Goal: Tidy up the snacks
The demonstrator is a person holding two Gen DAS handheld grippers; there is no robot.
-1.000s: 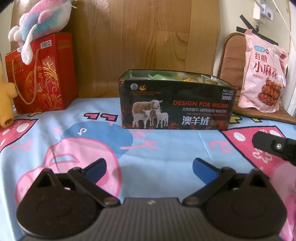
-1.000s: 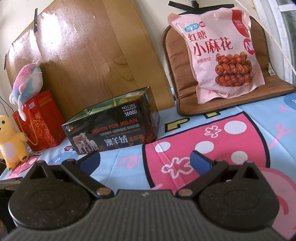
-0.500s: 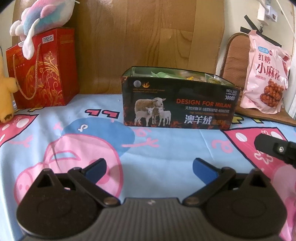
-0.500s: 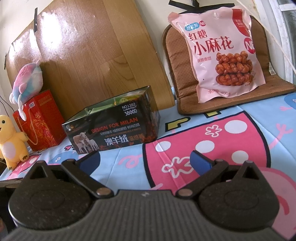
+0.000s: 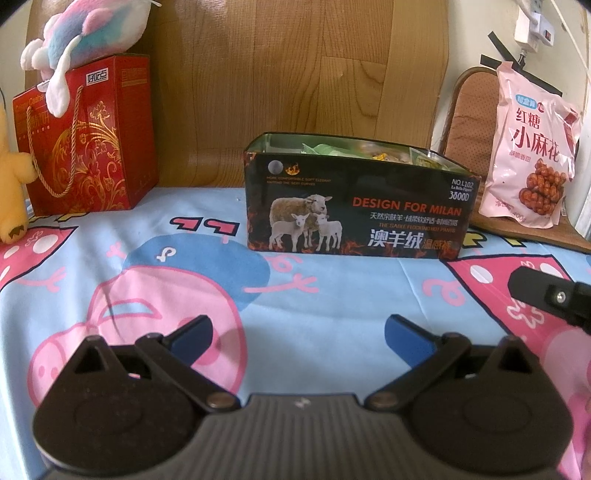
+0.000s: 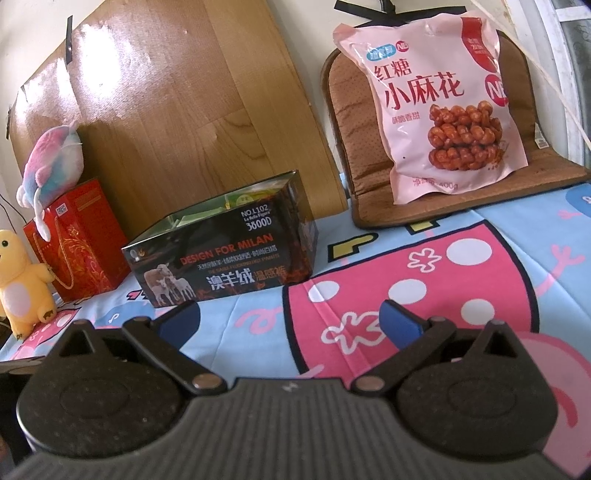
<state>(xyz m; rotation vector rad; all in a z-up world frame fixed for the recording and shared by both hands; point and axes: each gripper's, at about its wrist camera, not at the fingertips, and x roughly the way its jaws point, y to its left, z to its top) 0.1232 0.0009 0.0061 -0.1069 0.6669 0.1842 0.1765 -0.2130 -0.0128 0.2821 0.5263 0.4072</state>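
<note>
A black open-topped box (image 5: 354, 206) printed with sheep stands on the cartoon cloth, with several snack packets inside; it also shows in the right wrist view (image 6: 225, 243). A pink snack bag (image 6: 432, 107) leans upright on a brown cushion at the back right, and also shows in the left wrist view (image 5: 532, 147). My left gripper (image 5: 297, 332) is open and empty, well in front of the box. My right gripper (image 6: 290, 319) is open and empty, over the cloth in front of the bag; part of it (image 5: 550, 299) shows in the left wrist view.
A red gift bag (image 5: 85, 140) with a plush fish (image 5: 85, 33) on top stands at the back left, beside a yellow plush toy (image 6: 22, 280). A wooden board (image 5: 295, 74) leans behind the box. The brown cushion (image 6: 461, 192) lies at the back right.
The left gripper has drawn back and tilted slightly, so the box and bag look a little farther. The right gripper has barely moved. Both stay open.
</note>
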